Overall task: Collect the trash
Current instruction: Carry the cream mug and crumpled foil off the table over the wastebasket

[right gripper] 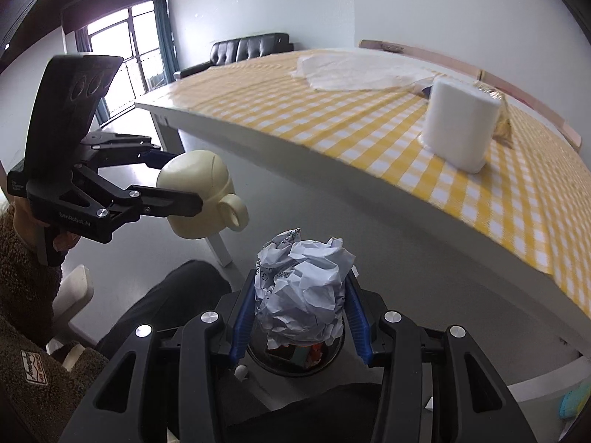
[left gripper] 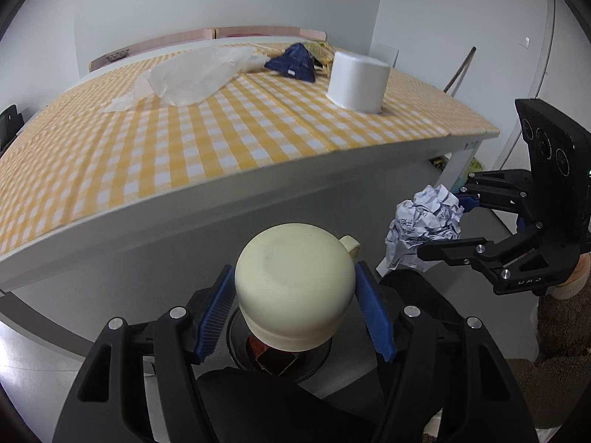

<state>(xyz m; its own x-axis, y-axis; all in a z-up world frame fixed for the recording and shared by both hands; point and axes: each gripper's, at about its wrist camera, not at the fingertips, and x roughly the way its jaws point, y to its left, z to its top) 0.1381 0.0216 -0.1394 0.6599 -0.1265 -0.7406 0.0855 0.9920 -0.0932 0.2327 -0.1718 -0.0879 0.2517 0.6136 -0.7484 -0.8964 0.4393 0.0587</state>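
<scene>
My left gripper (left gripper: 295,306) is shut on a cream mug (left gripper: 295,284) held upside down, below the table edge and over a round bin (left gripper: 317,358) with trash inside. The mug also shows in the right wrist view (right gripper: 195,199). My right gripper (right gripper: 300,317) is shut on a crumpled paper ball (right gripper: 303,291), held over the same bin (right gripper: 295,360). The paper ball shows in the left wrist view (left gripper: 424,229), to the right of the mug. On the table lie a clear plastic bag (left gripper: 195,74), a dark blue wrapper (left gripper: 293,61) and a yellow wrapper (left gripper: 321,51).
A white table with a yellow checked cloth (left gripper: 184,140) stands ahead. A white cylindrical container (left gripper: 358,81) stands near its right end, also in the right wrist view (right gripper: 458,125). A black sofa (right gripper: 251,48) and window are far left. The person's legs are below.
</scene>
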